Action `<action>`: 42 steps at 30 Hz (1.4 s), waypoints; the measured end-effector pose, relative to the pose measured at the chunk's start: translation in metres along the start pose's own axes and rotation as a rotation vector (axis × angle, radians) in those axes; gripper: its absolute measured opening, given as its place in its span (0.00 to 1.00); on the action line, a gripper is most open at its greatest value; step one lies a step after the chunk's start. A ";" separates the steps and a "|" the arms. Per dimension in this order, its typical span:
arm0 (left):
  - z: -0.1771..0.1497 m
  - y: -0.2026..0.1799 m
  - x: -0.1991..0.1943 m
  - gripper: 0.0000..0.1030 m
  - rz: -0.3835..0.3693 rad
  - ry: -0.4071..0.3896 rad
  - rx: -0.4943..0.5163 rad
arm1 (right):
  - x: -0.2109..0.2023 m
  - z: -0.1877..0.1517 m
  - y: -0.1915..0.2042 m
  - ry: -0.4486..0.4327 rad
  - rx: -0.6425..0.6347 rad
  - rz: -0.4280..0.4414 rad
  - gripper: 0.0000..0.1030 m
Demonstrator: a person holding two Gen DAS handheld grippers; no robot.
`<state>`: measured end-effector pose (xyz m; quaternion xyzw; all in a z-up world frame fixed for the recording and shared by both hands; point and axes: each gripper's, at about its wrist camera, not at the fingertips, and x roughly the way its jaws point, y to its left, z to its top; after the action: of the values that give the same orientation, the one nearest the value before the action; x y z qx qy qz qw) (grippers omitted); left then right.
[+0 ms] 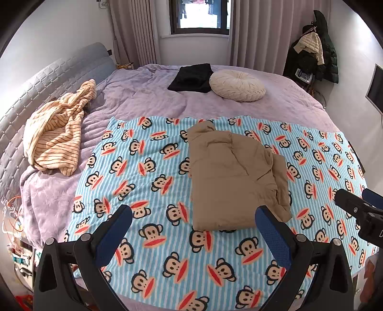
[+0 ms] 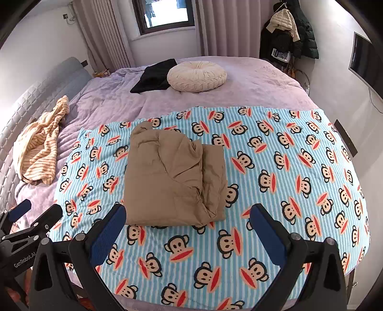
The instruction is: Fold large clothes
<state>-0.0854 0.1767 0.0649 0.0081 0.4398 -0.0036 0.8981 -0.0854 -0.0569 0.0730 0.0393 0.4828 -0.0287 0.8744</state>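
Bedroom with curtained window; a lavender-quilted bed [image 1: 148,95] carries a monkey-print blanket [image 1: 143,181]. On it lies the tan puffer jacket [image 2: 172,177], already folded into a compact rectangle, so this garment looks finished. Left gripper [image 1: 194,229] and right gripper [image 2: 188,227] hover near it, jaws released and empty. A crumpled striped garment [image 1: 55,134] at far left probably remains.

A wide bed under a lilac quilted cover [image 1: 148,95] fills the room — grey padded headboard [image 1: 47,74] at left. Daylight enters a dark-framed window [image 1: 199,16] between pleated grey curtains [image 1: 253,31]; white walls [image 1: 47,31] — coats hang in the corner [image 1: 313,52].
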 end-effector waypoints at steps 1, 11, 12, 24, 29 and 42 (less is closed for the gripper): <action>0.000 0.000 -0.001 1.00 0.000 0.000 0.000 | 0.000 0.000 0.000 0.000 -0.001 -0.001 1.00; 0.000 0.001 0.000 1.00 0.000 0.000 0.001 | -0.001 -0.002 0.001 0.003 0.002 0.000 1.00; 0.000 0.001 0.001 1.00 -0.001 0.001 0.001 | 0.000 -0.001 0.001 0.003 0.000 0.000 1.00; 0.001 0.001 0.001 1.00 0.001 0.002 0.000 | 0.000 -0.003 0.001 0.006 0.001 0.000 1.00; 0.000 0.001 0.001 1.00 0.002 0.001 0.000 | 0.000 -0.003 0.002 0.007 0.001 -0.001 1.00; 0.000 0.000 0.001 1.00 0.004 0.003 0.000 | 0.001 -0.001 0.001 0.007 0.000 0.001 1.00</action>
<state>-0.0854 0.1771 0.0642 0.0090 0.4411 -0.0018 0.8974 -0.0859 -0.0560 0.0720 0.0397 0.4859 -0.0279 0.8726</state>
